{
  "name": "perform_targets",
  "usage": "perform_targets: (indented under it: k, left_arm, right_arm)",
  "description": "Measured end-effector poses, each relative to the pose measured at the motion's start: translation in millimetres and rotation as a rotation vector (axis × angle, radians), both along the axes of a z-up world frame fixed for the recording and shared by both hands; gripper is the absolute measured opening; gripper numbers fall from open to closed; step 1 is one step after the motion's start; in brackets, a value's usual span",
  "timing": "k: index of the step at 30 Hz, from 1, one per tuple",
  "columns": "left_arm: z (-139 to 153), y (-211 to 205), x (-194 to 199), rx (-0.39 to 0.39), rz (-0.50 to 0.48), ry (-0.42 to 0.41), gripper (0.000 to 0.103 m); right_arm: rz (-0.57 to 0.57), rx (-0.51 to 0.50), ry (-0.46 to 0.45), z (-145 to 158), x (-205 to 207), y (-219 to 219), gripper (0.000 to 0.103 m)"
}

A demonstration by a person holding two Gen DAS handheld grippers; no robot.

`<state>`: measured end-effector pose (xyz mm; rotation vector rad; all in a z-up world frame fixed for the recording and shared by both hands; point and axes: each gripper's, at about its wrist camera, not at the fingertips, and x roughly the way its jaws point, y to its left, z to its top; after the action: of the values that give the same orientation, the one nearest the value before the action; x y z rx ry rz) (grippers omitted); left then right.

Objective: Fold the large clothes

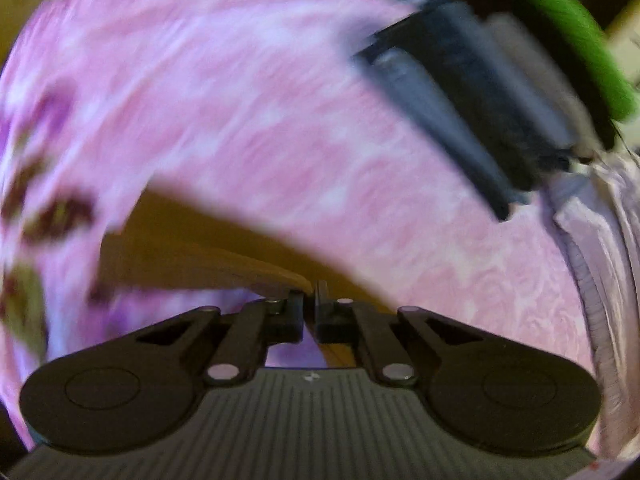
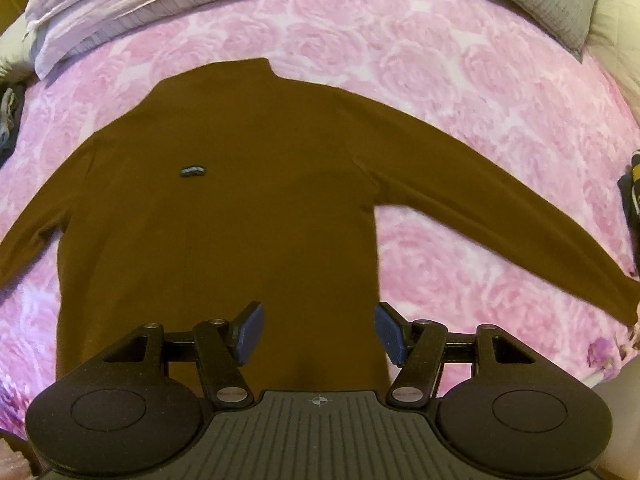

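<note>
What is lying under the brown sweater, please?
The sweater lies flat on a pink rose-patterned bedspread, which shows all around it. Whatever sits beneath the sweater's body is covered and cannot be seen.

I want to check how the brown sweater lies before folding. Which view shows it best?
The right wrist view: the brown sweater lies flat on the pink bedspread, sleeves spread. The left wrist view is blurred and shows only a brown strip at the shut left gripper.

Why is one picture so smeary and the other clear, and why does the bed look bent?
Left wrist view: motion blur smears the pink cover and the other tongs. Right wrist view: sharp, the brown sweater is crisp. The fisheye lens bows the bed's edges in both views.
</note>
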<state>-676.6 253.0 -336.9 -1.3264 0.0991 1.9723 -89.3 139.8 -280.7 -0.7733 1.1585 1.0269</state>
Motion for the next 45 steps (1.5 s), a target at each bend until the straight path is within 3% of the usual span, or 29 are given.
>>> perform_targets:
  k: [3,6,10,13,14,16,19,23,25,28,31,34,40,43,45]
  left_arm:
    - [47,30,45,0.101,-0.158,0.151,0.002]
    - [97,54,124,0.240,-0.389,0.266,0.002]
    - [141,51,258,0.441,-0.750,0.309,0.003]
    - [147,27,355,0.574,-1.031,0.226,0.009]
    - [142,18,381,0.587,-1.113,0.195,0.013]
    - [117,-1,434,0.552,-1.280,0.188,0.033]
    - [60,-16,470,0.350,-1.420,0.226,0.032]
    - [9,-17,443,0.143,-1.377,0.295,0.032]
    - [-5,-11,418,0.056,-1.328,0.385,0.031]
    - [-23,4,383,-0.016,-1.271,0.525,0.032]
    - [-32,13,360,-0.045,-1.257,0.630,0.032]
    - [-42,21,351,-0.067,-1.303,0.723,0.032]
    - [-59,31,344,-0.071,-1.349,0.725,0.032]
    - [-64,36,344,-0.062,-1.366,0.714,0.032]
    - [-69,41,344,-0.064,-1.391,0.720,0.032]
  right_arm:
    - [-0.025,0.001,-0.008,-5,19,-4,0.058]
    - [-0.056,0.028,-0.011,-2,40,-11,0.058]
    - [-0.096,0.037,-0.033,0,69,-22,0.058]
    - [-0.144,0.043,-0.040,2,89,-32,0.058]
    - [-0.158,0.046,-0.039,3,95,-36,0.058]
    - [-0.179,0.038,-0.040,1,106,-42,0.058]
    - [-0.197,0.021,-0.034,-5,113,-49,0.058]
    - [-0.208,0.034,0.008,-17,116,-57,0.058]
    - [-0.217,0.067,0.056,-25,116,-55,0.058]
    - [-0.249,0.150,0.155,-38,117,-42,0.058]
    - [-0.284,0.237,0.231,-50,121,-19,0.058]
    - [-0.339,0.339,0.311,-61,127,5,0.057]
    - [-0.497,0.467,0.456,-92,144,45,0.049]
    - [-0.554,0.476,0.480,-112,151,62,0.046]
    - [-0.576,0.449,0.443,-124,155,73,0.044]
